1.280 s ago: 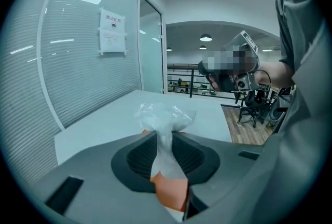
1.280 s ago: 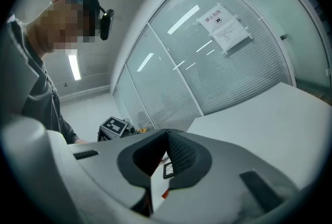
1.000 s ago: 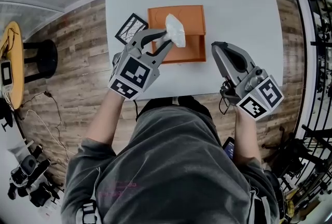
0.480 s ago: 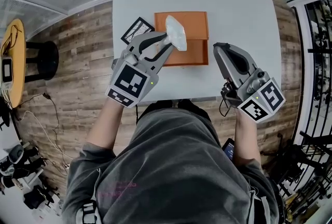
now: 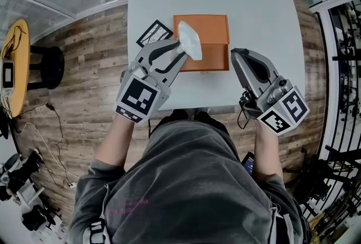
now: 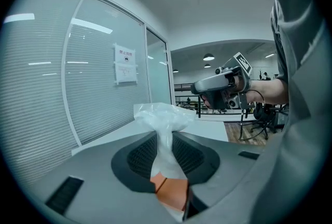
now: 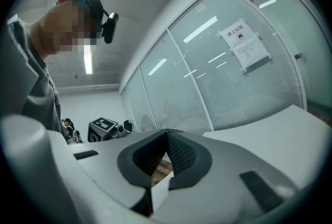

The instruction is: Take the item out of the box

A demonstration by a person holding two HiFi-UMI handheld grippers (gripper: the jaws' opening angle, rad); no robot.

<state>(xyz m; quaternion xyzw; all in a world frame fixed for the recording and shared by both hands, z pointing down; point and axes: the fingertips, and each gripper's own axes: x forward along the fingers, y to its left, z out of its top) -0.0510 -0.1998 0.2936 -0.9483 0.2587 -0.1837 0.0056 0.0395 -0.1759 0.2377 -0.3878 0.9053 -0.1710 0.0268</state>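
Note:
An orange box [image 5: 210, 39] lies open on the white table [image 5: 259, 5]. My left gripper [image 5: 181, 48] hangs over the box's left part, shut on the neck of a white plastic bag [image 5: 190, 39] that bunches out beyond the tips. In the left gripper view the bag [image 6: 163, 118] stands pinched between the ribbed pads [image 6: 141, 155], with the orange box [image 6: 172, 192] showing below. My right gripper [image 5: 233, 55] hovers just right of the box, shut and holding nothing; its jaws meet at the tip in the right gripper view [image 7: 167, 136].
A black-and-white marker card [image 5: 154, 33] lies on the table left of the box. The table's near edge runs just under both grippers. A yellow round table [image 5: 12, 68] and a black stool [image 5: 48, 62] stand on the wood floor at left; a black rack [image 5: 344, 56] at right.
Both grippers have risen a little and drifted slightly, the left one carrying the bag with it. The bag now sits higher over the box.

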